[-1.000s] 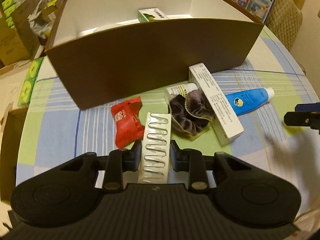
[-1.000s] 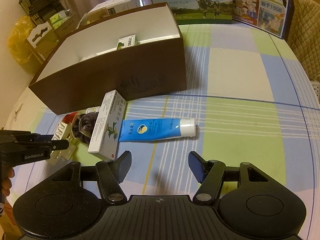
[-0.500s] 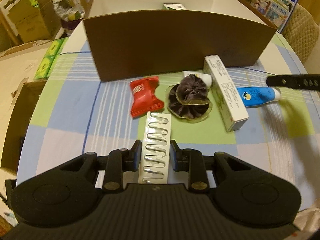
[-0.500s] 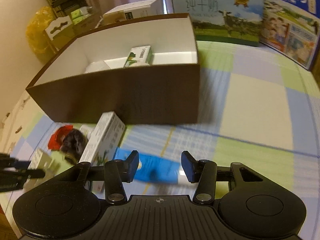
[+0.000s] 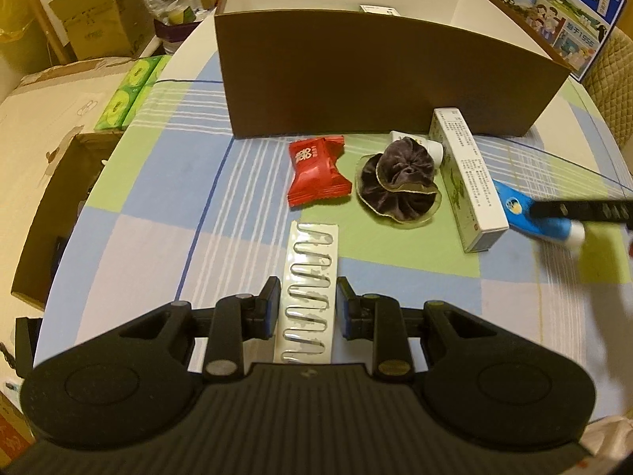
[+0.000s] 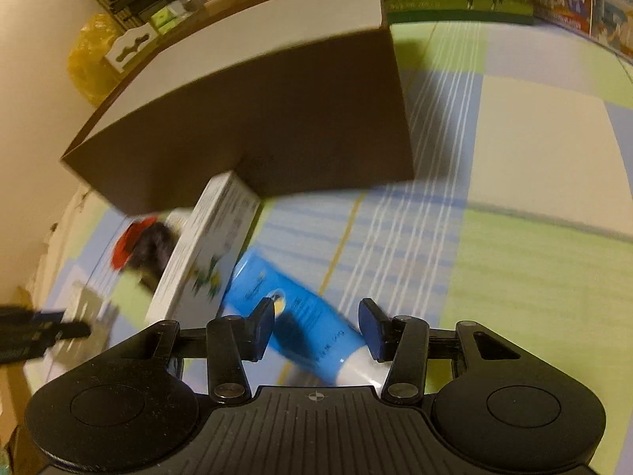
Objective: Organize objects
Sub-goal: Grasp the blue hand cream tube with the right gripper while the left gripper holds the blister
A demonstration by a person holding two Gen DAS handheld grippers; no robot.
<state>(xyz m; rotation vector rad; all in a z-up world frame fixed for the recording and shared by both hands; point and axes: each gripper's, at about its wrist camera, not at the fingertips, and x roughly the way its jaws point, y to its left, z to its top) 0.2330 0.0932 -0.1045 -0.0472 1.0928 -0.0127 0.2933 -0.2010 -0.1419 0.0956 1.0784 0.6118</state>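
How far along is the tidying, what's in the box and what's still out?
Barely begun: the brown box holds one small carton. In hand: the left gripper clamps a blister strip; the right gripper straddles the blue tube, jaws not pressing. Left: red packet, scrunchie, white bottle, long box.

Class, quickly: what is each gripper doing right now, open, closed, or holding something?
Left gripper: closed on the blister strip.
Right gripper: open, jaws either side of the blue tube, not visibly pressing it.
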